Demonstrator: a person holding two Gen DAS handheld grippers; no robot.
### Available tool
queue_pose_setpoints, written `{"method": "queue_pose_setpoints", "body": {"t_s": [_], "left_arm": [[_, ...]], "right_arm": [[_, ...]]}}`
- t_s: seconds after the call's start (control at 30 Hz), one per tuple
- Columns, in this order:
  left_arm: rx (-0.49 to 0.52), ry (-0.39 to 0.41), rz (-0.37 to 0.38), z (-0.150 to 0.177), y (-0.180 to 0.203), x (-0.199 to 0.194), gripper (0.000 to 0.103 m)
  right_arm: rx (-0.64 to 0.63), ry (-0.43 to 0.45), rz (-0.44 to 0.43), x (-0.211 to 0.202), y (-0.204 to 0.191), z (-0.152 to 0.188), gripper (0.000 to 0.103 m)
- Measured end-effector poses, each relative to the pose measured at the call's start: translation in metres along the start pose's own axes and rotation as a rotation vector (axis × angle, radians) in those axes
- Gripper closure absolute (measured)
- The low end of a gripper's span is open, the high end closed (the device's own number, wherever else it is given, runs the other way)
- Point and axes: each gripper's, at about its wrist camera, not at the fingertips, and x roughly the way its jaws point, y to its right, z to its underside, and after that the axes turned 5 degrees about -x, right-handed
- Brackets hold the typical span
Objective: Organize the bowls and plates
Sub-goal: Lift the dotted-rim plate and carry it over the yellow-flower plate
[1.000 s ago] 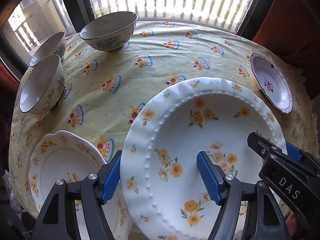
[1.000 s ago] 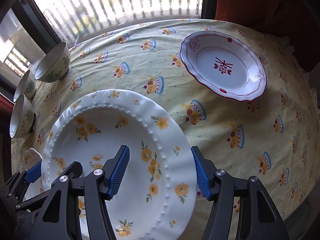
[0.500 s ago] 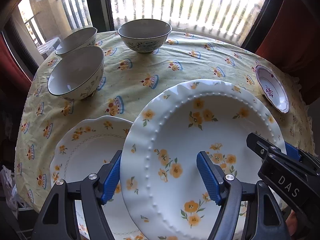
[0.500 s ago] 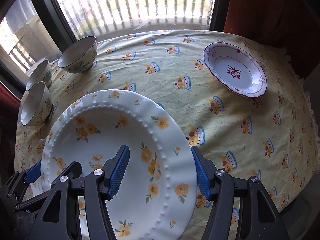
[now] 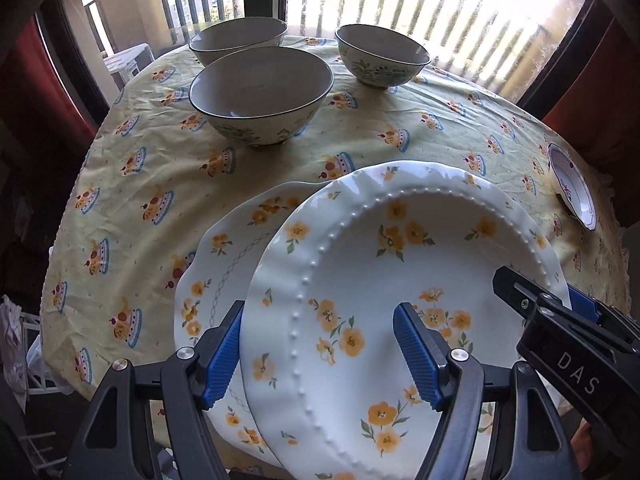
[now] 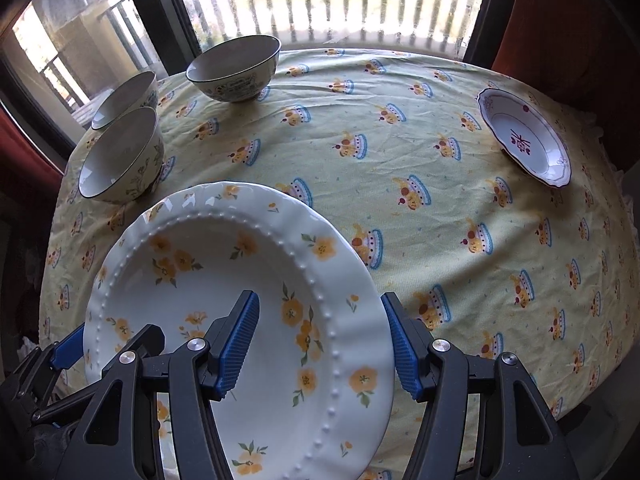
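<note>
clearly the step in hand is stacking: the beaded flower plate [image 5: 400, 300] is carried in the air between both grippers, partly over the second flower plate [image 5: 236, 264] that lies on the yellow tablecloth [image 5: 160, 184] at the near left edge of the table. the left gripper [image 5: 320, 352] clasps the plate's left rim, one blue pad under the outer edge and one on the inner face; the right gripper [image 6: 320, 344] is clenched the same way on its right rim. the carried plate tilts a little and overlaps the lower plate only in part, so i judge it not yet centred. next it wants shifting left until the rims line up, then a level, gentle lowering and both grips released together. three bowls [image 5: 262, 92] stand well apart at the far side, and a small red-patterned dish [image 6: 524, 138] sits alone at the far right, both still to be gathered.
</note>
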Motion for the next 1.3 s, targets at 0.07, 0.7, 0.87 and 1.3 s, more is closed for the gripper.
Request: {"method": "queue_pose_setpoints", "body": {"t_s": [0.07, 0.7, 0.87, 1.3], "left_arm": [[-0.009, -0.002, 0.004, 0.002, -0.009, 0.001, 0.03], [-0.023, -0.072, 0.034, 0.014, -0.039, 0.025, 0.03], [-0.016, -0.07, 0.024, 0.012, -0.035, 0.029, 0.03], [-0.006, -0.074, -0.045, 0.006, -0.024, 0.037, 0.029]], "right_arm": [[-0.009, -0.006, 0.0, 0.002, -0.01, 0.003, 0.038], [-0.029, -0.078, 0.055, 0.024, -0.042, 0.022, 0.038], [-0.042, -0.088, 0.062, 0.029, -0.043, 0.02, 0.038], [-0.064, -0.097, 0.039, 0.04, -0.037, 0.013, 0.038]]}}
